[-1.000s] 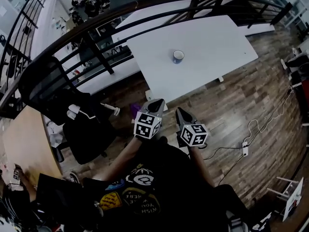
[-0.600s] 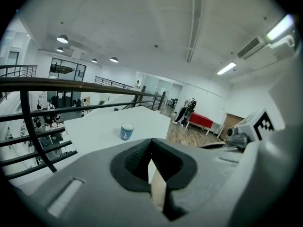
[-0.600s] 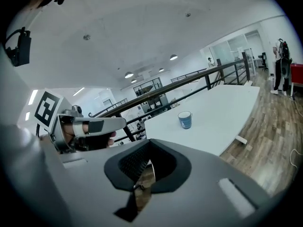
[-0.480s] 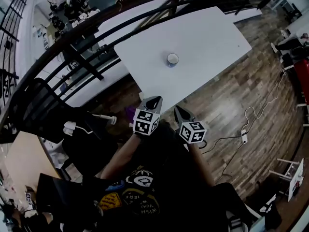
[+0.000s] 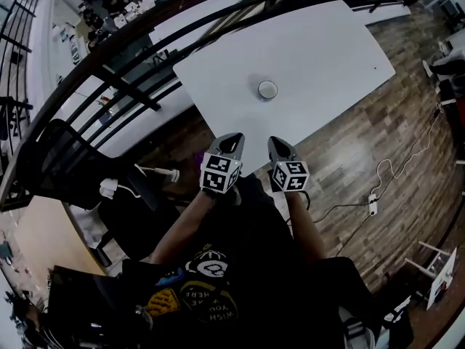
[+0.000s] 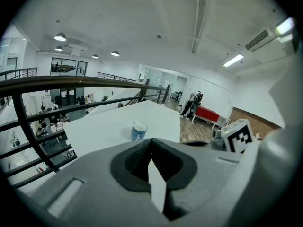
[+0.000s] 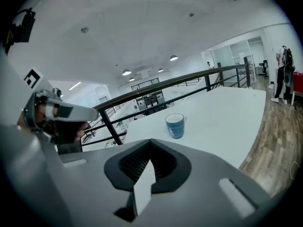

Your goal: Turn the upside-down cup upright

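A blue cup point(image 5: 267, 90) with a pale top face stands near the front edge of the white table point(image 5: 334, 46). It also shows in the left gripper view, cup point(image 6: 138, 131), and in the right gripper view, cup point(image 7: 175, 126). My left gripper point(image 5: 231, 143) and right gripper point(image 5: 280, 146) are side by side just short of the table's near edge, pointing toward the cup and well apart from it. Both are shut with nothing between the jaws, as seen along the left gripper point(image 6: 151, 144) and the right gripper point(image 7: 150, 144).
A black railing point(image 5: 138, 46) runs behind and left of the table. A black chair point(image 5: 62, 158) stands at the left. A cable with a power strip point(image 5: 373, 203) lies on the wood floor at the right. A red bench point(image 6: 209, 113) is far off.
Both grippers have moved forward and a little down toward the table's near edge. The cup now lies closer ahead of them. Both stay shut and empty.
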